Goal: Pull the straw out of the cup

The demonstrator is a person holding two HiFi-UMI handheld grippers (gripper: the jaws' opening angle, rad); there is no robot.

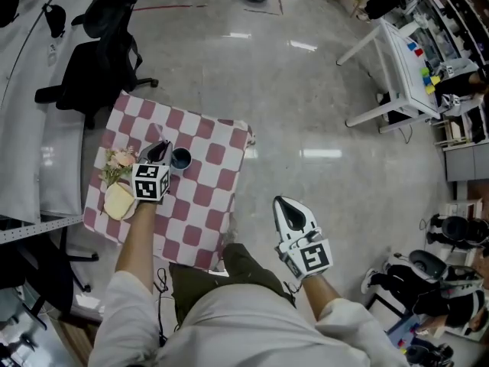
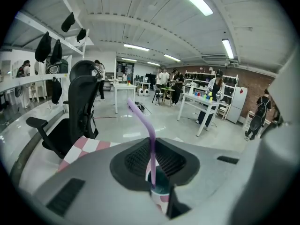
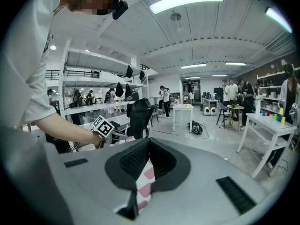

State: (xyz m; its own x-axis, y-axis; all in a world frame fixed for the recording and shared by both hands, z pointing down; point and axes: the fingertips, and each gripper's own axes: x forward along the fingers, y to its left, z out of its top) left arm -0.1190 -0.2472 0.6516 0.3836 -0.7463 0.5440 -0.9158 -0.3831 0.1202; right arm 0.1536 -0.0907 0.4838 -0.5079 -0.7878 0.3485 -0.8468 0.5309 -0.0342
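Observation:
A purple bent straw (image 2: 140,118) stands clamped between the jaws of my left gripper (image 2: 152,149). Its lower end reaches down to the mouth of a small cup with a dark teal inside (image 2: 161,187). Seen from the head view, that cup (image 1: 181,159) sits on the red-and-white checked table (image 1: 206,167), with the left gripper (image 1: 162,151) just to its left. The straw itself is too thin to make out in the head view. My right gripper (image 1: 284,203) hangs over the floor to the right of the table, jaws together and holding nothing (image 3: 149,144).
A bunch of pale flowers (image 1: 120,160) and a cream-coloured object on a plate (image 1: 118,201) lie at the table's left edge. A black office chair (image 1: 99,67) stands behind the table and a white desk (image 1: 30,113) to its left. People and white tables fill the far room.

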